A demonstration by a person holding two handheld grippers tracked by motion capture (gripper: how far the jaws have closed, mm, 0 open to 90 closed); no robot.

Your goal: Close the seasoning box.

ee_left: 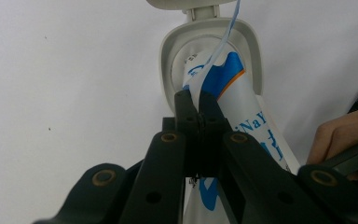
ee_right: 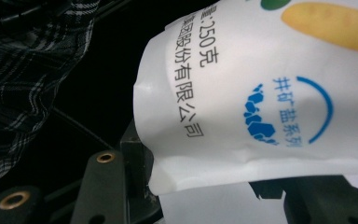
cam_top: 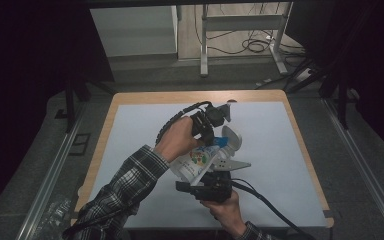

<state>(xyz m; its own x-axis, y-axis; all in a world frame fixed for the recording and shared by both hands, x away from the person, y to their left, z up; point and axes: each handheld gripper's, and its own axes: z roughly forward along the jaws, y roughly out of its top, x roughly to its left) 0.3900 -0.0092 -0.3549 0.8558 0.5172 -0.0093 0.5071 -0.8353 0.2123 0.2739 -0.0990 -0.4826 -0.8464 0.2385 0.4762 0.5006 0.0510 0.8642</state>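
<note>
A white salt pouch (cam_top: 198, 161) with blue print is held slanting over the table between both grippers. My left gripper (cam_top: 211, 136) is shut on its top edge; in the left gripper view the jaws (ee_left: 198, 105) pinch the thin flap of the pouch (ee_left: 244, 116). Below the pouch's mouth sits a white container (cam_top: 233, 139) with its flip lid (ee_left: 182, 3) open, its rim (ee_left: 166, 60) ringing the pouch's top. My right gripper (cam_top: 202, 184) is shut on the pouch's lower end; in the right gripper view the pouch (ee_right: 261, 93) lies across the gripper (ee_right: 205, 196).
A white mat (cam_top: 140, 130) covers the wooden table (cam_top: 111, 112). A plaid sleeve (cam_top: 125, 187) reaches in from the bottom left. Crumpled clear plastic (cam_top: 55, 215) lies off the table's near left corner. Desk legs and cables (cam_top: 252, 45) stand behind the table.
</note>
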